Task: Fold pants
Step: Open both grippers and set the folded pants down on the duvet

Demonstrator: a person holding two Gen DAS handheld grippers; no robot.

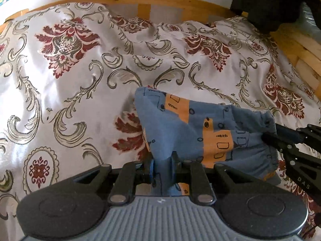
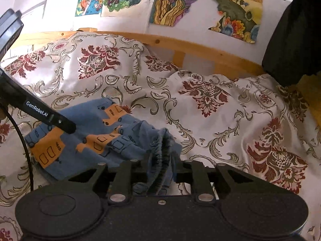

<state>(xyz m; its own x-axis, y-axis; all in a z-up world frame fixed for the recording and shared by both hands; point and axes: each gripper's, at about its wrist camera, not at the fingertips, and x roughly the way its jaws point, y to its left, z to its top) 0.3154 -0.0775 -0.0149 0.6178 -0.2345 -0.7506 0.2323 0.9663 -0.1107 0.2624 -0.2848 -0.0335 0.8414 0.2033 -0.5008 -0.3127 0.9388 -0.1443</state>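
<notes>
left gripper [image 1: 162, 168] pinches blue pants [image 1: 200, 128] above patterned bedspread [image 1: 80, 80].

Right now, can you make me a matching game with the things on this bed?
Things:
1. pants
2. bedspread
3. bed rail
4. left gripper

Descriptions:
A. light-coloured wood
B. blue with orange patches
C. shut on blue cloth
D. pale, with dark red flowers and scrolls

Pairs: 1-B, 2-D, 3-A, 4-C
</notes>
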